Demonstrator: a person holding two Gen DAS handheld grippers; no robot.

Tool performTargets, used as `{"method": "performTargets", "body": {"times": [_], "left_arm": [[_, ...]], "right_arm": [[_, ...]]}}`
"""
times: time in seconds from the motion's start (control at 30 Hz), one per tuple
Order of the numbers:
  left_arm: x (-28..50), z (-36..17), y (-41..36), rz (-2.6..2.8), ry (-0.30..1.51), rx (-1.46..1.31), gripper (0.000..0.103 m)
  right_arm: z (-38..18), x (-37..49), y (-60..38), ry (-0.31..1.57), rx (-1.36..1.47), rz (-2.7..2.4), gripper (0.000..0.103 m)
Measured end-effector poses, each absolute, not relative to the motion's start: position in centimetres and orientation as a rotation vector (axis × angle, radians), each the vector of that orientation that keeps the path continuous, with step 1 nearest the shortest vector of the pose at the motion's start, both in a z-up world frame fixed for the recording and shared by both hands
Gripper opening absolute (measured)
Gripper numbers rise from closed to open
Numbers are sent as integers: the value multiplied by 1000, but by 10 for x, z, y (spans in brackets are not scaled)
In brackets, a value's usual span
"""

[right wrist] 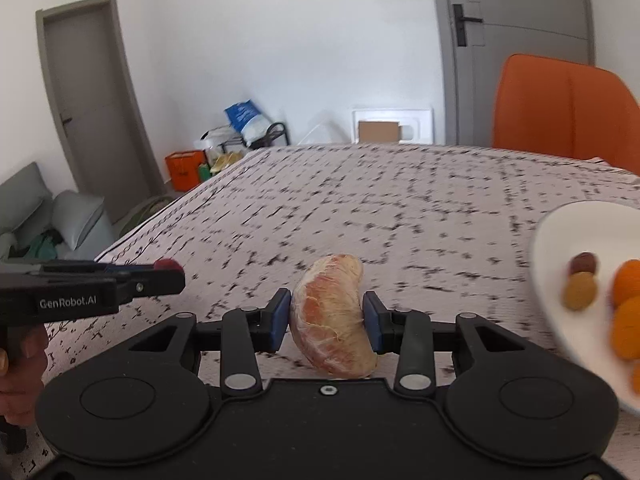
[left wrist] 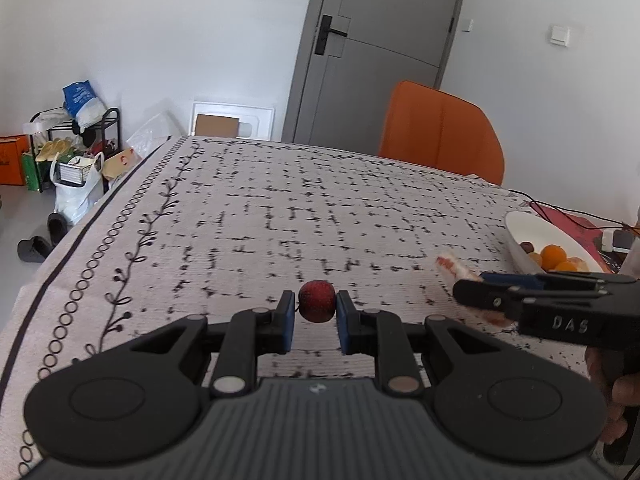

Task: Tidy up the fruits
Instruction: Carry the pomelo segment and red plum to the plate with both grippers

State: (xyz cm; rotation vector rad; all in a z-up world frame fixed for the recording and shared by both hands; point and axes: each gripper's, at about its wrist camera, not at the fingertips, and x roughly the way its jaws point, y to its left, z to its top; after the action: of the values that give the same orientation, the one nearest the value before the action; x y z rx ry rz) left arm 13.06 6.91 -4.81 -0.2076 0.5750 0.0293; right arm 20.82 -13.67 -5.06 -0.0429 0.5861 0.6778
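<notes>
My left gripper (left wrist: 316,308) is shut on a small dark red round fruit (left wrist: 317,301), held just above the patterned tablecloth (left wrist: 280,208). My right gripper (right wrist: 326,316) is shut on a large peeled pomelo segment (right wrist: 334,320), pale with orange-pink flesh. The segment also shows in the left wrist view (left wrist: 452,266), sticking out of the right gripper (left wrist: 480,300). The left gripper with its red fruit (right wrist: 168,265) appears at the left of the right wrist view. A white plate (right wrist: 560,248) at the right holds oranges (right wrist: 630,280) and two small brownish fruits (right wrist: 580,290).
An orange chair (left wrist: 440,136) stands at the table's far side. Black cables and a red mat (left wrist: 568,220) lie beyond the plate (left wrist: 532,228). The table's left edge (left wrist: 80,236) drops to a floor with bags and a rack.
</notes>
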Motion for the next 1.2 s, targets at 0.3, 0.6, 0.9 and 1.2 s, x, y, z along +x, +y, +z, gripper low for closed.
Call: {"method": "performTargets", "body": {"times": [0.3,0.6,0.9,1.2], "left_arm": [[137,-42,50,-1,571,-184,20],[141,-40,37,-11,576,-162,20],[144,-40,26,-17,583,-139,20],[150,-41,15,-24,593,-120,20]], "right_arm": [[-35,211,-174,529,12,620,37],[-31,214,-197,507,41,596,37],[-34,224,-224,497,78,545,37],[-48,240,-255,525,151,458,56]]}}
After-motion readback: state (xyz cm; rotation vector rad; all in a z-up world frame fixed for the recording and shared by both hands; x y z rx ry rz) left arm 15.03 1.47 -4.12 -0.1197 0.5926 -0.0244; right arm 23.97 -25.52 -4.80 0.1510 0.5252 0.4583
